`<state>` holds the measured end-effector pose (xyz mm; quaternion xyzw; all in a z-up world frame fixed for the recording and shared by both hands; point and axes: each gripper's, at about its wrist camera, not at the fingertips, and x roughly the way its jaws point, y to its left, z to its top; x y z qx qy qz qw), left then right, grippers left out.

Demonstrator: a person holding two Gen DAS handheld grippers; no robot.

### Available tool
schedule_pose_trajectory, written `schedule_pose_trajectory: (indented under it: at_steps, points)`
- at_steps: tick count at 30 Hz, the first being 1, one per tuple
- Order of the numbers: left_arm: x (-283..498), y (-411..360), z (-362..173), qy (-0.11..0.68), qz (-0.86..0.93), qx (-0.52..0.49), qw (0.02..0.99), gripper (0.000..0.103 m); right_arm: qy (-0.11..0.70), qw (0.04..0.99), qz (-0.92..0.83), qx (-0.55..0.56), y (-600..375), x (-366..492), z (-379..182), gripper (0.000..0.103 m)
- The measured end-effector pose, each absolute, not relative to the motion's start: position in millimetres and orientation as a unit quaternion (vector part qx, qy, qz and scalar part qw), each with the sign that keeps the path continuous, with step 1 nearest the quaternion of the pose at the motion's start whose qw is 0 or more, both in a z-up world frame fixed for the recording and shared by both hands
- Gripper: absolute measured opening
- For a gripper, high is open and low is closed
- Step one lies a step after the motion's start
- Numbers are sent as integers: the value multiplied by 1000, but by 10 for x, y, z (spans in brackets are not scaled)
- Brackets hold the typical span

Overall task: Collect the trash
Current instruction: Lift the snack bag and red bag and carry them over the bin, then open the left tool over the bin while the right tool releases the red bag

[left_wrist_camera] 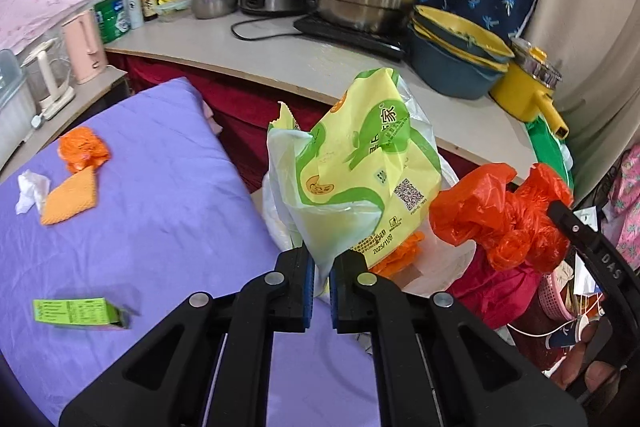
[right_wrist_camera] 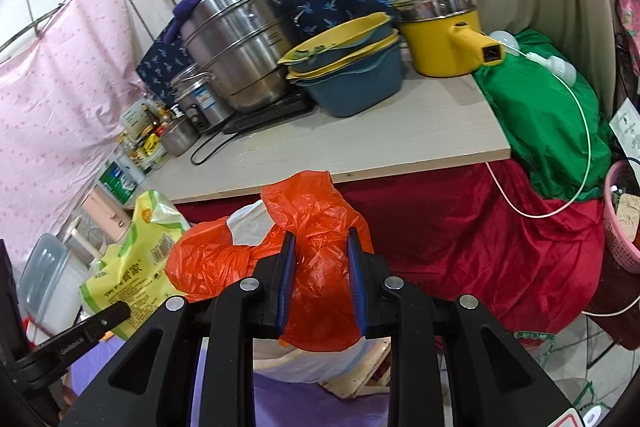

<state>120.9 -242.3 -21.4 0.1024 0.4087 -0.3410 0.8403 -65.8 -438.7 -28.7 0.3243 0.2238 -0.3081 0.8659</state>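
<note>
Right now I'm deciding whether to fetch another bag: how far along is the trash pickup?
Midway. The left gripper pinches a translucent bag already holding a yellow-green wrapper; the right gripper clamps an orange bag. The orange wad, tissue, orange pad and green carton remain.

2 tools (left_wrist_camera: 320,283), 2 orange bags (left_wrist_camera: 500,215), 1 yellow-green wrapper (left_wrist_camera: 360,167), 1 tissue (left_wrist_camera: 32,191), 1 green box (left_wrist_camera: 80,311)

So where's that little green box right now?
In the left wrist view the green box lies on the purple sheet at the lower left, apart from the other litter, with the orange sponge and white tissue further up the sheet.
</note>
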Motion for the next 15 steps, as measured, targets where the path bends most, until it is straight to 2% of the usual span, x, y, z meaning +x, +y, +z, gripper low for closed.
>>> schedule_pose_trajectory:
  at_steps: [7,9,11,15]
  points:
    - [1299,-2718,-502,428,-343,117,828,16,232,858,-318,331,-4485,-678,-409,23]
    - [1332,-2715,-529,429,-334,121,831,23,235,857,-316,331,-4484,-655,-434,23]
    - [1369,-2673,-515,429,-329,111,834,44,237,858,-313,331,-4472,-611,-450,23]
    - [1461,-2505,-461,428,-314,87,843,48,243,860,-303,331,-4431,-486,-473,23]
